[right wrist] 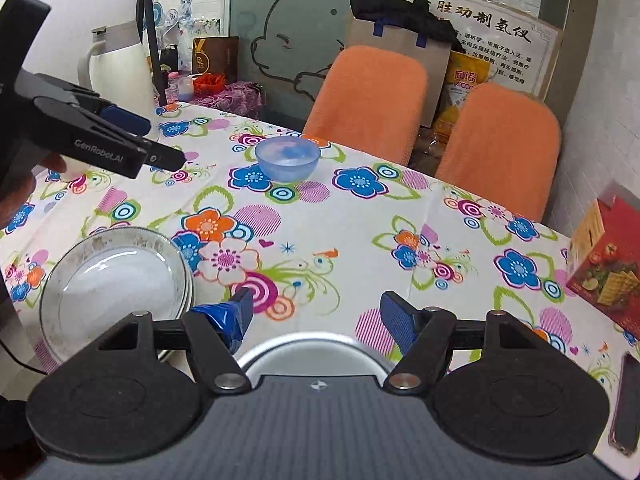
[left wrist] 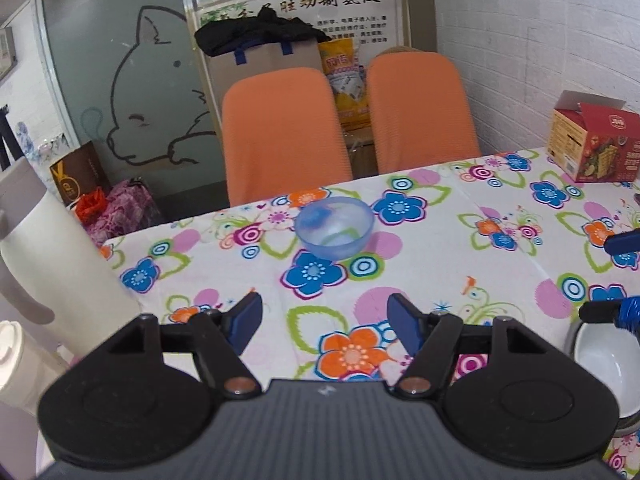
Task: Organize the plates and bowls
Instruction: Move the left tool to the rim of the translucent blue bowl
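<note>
Left gripper jaws wide apart, empty, right gripper likewise

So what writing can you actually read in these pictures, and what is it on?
"GenRobot.AI": on the side of the left gripper, in the right wrist view.
"胜功制氢仪": large characters on the wall poster; its small print is too blurred to read.
Yellow bag: red characters, too blurred.
Red box: print too small.
Brown bag: gold emblem, unreadable.

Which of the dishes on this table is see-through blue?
The small blue bowl standing alone near the far edge, before the orange chairs. The stacked plates are white, with a whitish dish beside them.
</note>
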{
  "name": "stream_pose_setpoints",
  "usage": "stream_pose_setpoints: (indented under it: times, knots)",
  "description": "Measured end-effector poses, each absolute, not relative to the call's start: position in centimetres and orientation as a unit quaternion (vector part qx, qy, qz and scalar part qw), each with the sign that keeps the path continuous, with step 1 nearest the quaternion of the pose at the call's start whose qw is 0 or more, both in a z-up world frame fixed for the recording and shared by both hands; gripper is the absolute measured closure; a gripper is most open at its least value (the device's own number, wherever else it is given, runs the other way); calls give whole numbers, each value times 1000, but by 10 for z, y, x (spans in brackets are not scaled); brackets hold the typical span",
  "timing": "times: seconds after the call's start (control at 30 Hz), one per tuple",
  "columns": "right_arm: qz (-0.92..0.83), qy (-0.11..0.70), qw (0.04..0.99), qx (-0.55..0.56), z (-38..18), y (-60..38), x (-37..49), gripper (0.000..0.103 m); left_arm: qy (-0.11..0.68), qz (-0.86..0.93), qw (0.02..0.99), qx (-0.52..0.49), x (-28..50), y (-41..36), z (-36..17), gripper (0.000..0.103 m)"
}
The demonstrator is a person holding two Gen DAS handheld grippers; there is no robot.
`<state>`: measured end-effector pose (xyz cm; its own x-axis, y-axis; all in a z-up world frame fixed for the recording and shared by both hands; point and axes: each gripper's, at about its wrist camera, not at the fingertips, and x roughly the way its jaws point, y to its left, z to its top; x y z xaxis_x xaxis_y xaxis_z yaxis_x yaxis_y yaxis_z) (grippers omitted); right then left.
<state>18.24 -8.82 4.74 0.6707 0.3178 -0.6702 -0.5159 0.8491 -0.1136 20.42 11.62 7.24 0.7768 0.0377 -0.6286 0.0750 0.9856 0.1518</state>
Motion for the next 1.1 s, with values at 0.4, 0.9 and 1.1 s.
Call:
stream_pose_setpoints:
  times: [0.4, 0.9, 1.1]
  knots:
    - [241, 348, 894, -145, 36, -37, 308, 47, 382, 22, 921, 67, 274, 165, 38, 33]
    - [310, 359, 865, -163, -4, 10, 372, 47, 432, 36, 900, 52, 358, 181, -10, 33]
    - [325, 362, 859, -158, -18, 18, 387, 47, 433, 11, 900, -36, 412, 201, -5, 33]
